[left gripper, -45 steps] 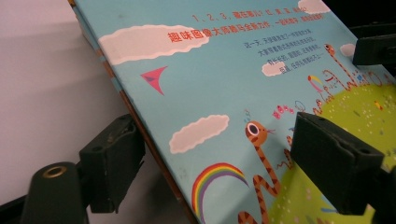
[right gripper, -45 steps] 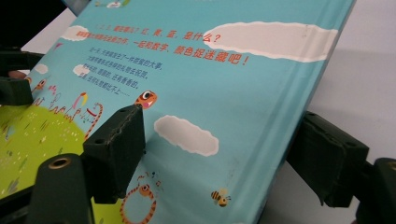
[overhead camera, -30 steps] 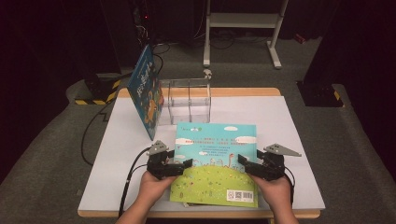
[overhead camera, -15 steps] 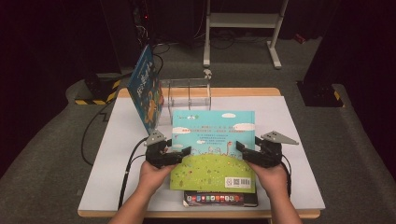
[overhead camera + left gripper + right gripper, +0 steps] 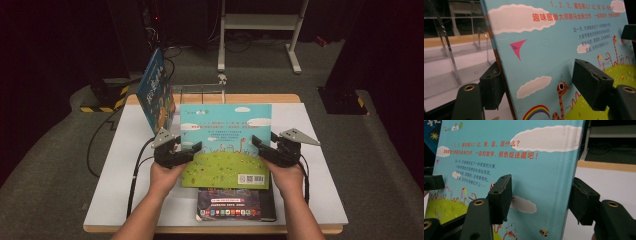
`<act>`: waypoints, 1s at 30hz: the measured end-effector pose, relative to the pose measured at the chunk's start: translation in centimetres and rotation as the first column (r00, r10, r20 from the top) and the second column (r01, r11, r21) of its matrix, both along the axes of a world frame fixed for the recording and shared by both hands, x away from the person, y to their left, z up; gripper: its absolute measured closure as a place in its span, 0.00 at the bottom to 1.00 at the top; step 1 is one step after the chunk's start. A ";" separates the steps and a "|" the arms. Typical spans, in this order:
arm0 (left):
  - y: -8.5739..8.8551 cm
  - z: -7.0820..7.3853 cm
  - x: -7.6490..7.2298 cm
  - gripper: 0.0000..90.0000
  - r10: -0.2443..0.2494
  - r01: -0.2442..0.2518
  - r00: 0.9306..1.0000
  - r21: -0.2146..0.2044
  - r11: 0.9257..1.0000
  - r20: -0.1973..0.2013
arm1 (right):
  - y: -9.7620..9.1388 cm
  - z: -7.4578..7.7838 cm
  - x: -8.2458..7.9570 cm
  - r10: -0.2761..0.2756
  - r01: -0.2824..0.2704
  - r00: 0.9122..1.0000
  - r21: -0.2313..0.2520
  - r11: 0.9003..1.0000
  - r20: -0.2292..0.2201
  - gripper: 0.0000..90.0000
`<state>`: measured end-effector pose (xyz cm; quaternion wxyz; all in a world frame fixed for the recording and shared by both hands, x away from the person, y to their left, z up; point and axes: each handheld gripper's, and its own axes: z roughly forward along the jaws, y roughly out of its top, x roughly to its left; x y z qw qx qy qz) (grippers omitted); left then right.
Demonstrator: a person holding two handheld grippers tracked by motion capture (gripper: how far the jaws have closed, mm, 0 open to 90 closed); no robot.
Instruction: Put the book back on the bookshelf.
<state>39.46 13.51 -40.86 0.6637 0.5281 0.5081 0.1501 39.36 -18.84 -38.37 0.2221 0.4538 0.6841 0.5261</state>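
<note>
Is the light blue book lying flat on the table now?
No, the light blue book is lifted and tilted, with the left gripper and right gripper at its side edges.
</note>
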 end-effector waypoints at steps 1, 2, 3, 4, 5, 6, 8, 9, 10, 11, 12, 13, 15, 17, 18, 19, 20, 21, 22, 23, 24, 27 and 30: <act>0.0 0.1 0.1 0.33 0.005 -0.005 1.000 0.002 1.000 0.009 | 0.1 0.2 0.1 -0.003 0.003 1.000 0.002 1.000 0.007 0.45; 0.1 0.2 0.2 0.33 0.008 -0.008 1.000 0.005 1.000 0.015 | 0.1 0.4 0.2 -0.005 0.005 1.000 0.005 1.000 0.015 0.46; 0.1 0.3 0.2 0.34 0.015 -0.015 1.000 -0.003 1.000 0.022 | 0.1 0.5 0.2 -0.006 0.006 1.000 0.009 1.000 0.021 0.46; 0.1 0.4 0.3 0.34 0.020 -0.020 0.999 -0.001 1.000 0.030 | 0.2 0.7 0.3 -0.006 0.006 1.000 0.009 1.000 0.027 0.47; 0.1 0.4 0.4 0.34 0.026 -0.026 0.999 -0.011 1.000 0.033 | 0.2 1.0 0.4 -0.006 0.005 0.999 0.010 1.000 0.033 0.48; 0.2 0.4 0.5 0.34 0.030 -0.029 0.999 -0.014 0.999 0.034 | 0.3 1.2 0.4 -0.007 0.006 0.999 0.010 1.000 0.040 0.48; 0.3 0.5 0.7 0.34 0.032 -0.032 0.999 -0.012 0.999 0.032 | 0.5 1.5 0.6 -0.009 0.008 0.999 0.011 1.000 0.052 0.49; 0.3 0.5 0.8 0.34 0.036 -0.036 0.999 -0.017 0.999 0.034 | 0.5 1.6 0.7 -0.011 0.010 0.998 0.014 1.000 0.057 0.49; 0.3 0.6 0.9 0.34 0.041 -0.041 0.999 -0.022 0.999 0.035 | 0.6 1.7 0.7 -0.012 0.011 0.998 0.014 1.000 0.062 0.50; 0.4 0.6 1.0 0.34 0.043 -0.042 0.998 -0.018 0.999 0.037 | 0.7 1.8 0.8 -0.013 0.012 0.998 0.015 1.000 0.067 0.50; 0.4 0.7 0.9 0.34 0.046 -0.046 0.998 -0.013 0.999 0.043 | 0.8 1.9 0.8 -0.014 0.013 0.997 0.016 1.000 0.075 0.50; 0.5 0.8 0.9 0.34 0.055 -0.054 0.997 -0.024 0.998 0.051 | 0.9 2.1 0.8 -0.015 0.014 0.997 0.017 1.000 0.080 0.50; 0.7 1.0 0.9 0.36 0.065 -0.063 0.995 -0.030 0.998 0.069 | 1.1 2.3 0.9 -0.014 0.012 0.996 0.019 1.000 0.090 0.50; 0.7 1.2 1.0 0.36 0.080 -0.077 0.994 -0.039 0.996 0.081 | 1.3 2.5 0.9 -0.013 0.011 0.995 0.018 1.000 0.098 0.50; 0.8 1.3 1.0 0.36 0.083 -0.080 0.993 -0.033 0.996 0.087 | 1.4 2.6 0.9 -0.009 0.007 0.995 0.017 1.000 0.104 0.50; 0.8 1.4 1.0 0.36 0.087 -0.084 0.992 -0.032 0.996 0.092 | 1.5 2.7 0.9 -0.007 0.006 0.994 0.015 1.000 0.110 0.50; 0.8 1.5 1.0 0.37 0.090 -0.087 0.991 -0.035 0.996 0.097 | 1.5 2.8 0.9 -0.006 0.004 0.993 0.015 1.000 0.117 0.50; 0.8 1.5 1.0 0.37 0.093 -0.090 0.990 -0.036 0.995 0.105 | 1.6 2.9 0.9 -0.003 0.001 0.993 0.015 1.000 0.122 0.50; 0.8 1.6 1.1 0.37 0.095 -0.092 0.989 -0.037 0.995 0.111 | 1.6 2.9 0.9 -0.003 0.001 0.992 0.013 1.000 0.125 0.50; 0.9 1.6 1.1 0.37 0.094 -0.091 0.989 -0.029 0.995 0.112 | 1.7 3.0 0.9 -0.003 0.001 0.992 0.013 1.000 0.125 0.50; 0.9 1.6 1.2 0.37 0.092 -0.090 0.990 -0.021 0.996 0.110 | 1.7 3.0 1.0 -0.003 0.002 0.992 0.014 1.000 0.125 0.50; 0.8 1.7 1.3 0.37 0.098 -0.095 0.988 -0.032 0.995 0.117 | 1.7 2.9 1.1 -0.009 0.006 0.992 0.020 1.000 0.125 0.49; 0.9 1.7 1.4 0.37 0.098 -0.094 0.987 -0.034 0.995 0.130 | 1.8 3.0 1.1 -0.011 0.008 0.989 0.020 1.000 0.145 0.49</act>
